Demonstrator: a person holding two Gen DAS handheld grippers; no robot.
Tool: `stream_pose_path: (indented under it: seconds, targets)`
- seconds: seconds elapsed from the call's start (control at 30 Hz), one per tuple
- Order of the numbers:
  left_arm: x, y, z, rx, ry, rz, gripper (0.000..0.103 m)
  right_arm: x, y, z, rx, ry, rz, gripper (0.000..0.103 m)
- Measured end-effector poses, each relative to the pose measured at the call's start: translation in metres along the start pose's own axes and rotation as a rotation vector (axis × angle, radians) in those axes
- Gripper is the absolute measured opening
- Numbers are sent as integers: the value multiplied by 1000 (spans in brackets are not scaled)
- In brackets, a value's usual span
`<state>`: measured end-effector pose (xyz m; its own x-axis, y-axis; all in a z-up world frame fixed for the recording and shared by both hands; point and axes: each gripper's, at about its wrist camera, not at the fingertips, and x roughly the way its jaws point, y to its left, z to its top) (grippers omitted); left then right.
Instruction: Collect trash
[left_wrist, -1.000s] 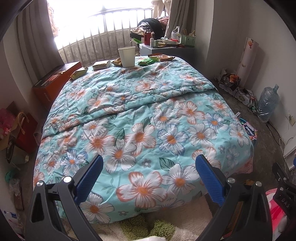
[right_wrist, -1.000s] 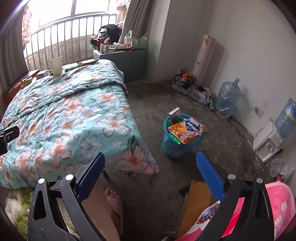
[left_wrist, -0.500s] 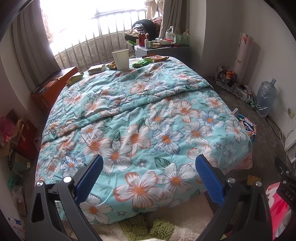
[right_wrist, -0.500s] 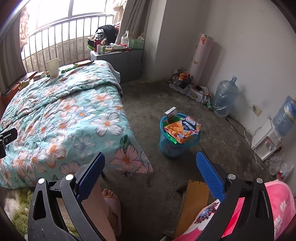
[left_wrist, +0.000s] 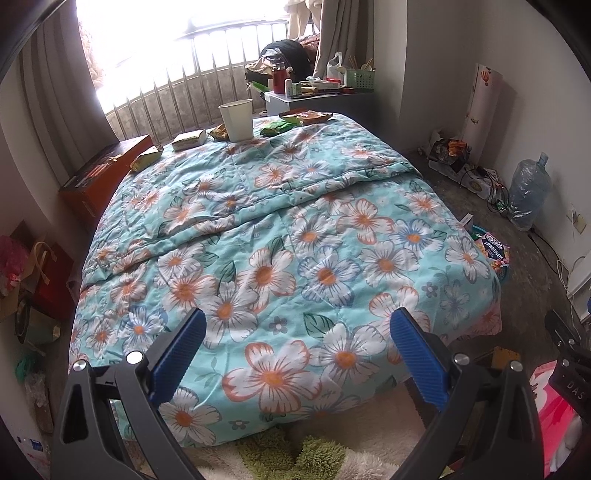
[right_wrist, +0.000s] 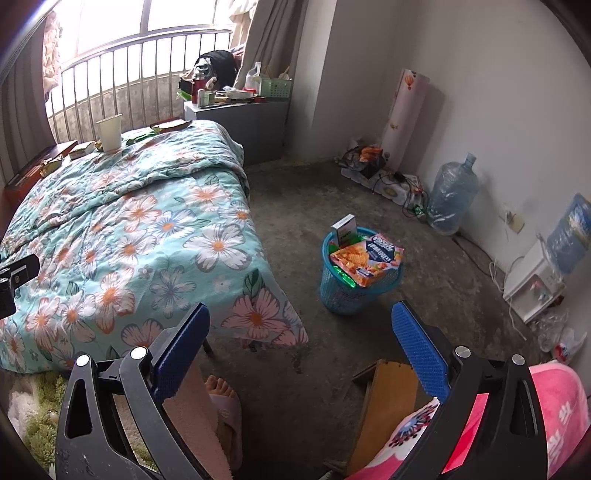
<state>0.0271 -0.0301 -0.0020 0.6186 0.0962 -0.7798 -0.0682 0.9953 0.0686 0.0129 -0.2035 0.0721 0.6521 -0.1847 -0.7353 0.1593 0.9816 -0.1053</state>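
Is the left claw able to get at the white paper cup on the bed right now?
Probably not yet: the open left claw hangs over the foot end, the white paper cup stands at the far end. Nothing blocks it.

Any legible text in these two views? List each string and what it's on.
"DAS": white letters on the black device at the right edge of the left wrist view; cut off by the frame.
Snack bag atop the blue basket: printed wording, too blurred to read.
White box in the basket: label too small to read.
Blue label on the water jug: illegible.
Nothing else readable.
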Motion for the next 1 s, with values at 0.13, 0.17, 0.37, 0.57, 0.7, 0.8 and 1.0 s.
stream_pose_path:
  seconds: [0.13,0.17,0.37,0.57,0.7,0.8,1.0]
  targets:
    - [0,1,0,2,2,-1,98,0,-1,0,0,0,0,95]
    - [0,0,0,1,2,-1,98,0,0,0,-1,0,-1,95]
    - [-1,0,0,-1,1,0,98,0,0,1,-3,-1,2,95]
    - [-1,1,0,1,2,-1,98,0,1,1,-4,-2,4,95]
    - [-1,1,0,1,1,-2,98,0,1,2,-4,-1,4,95]
    - [-1,2,0,1,2,-2,98,0,2,1,-5,-1,3,95]
    - [-1,2,0,1,2,-3,98,0,3,2,-5,-1,3,95]
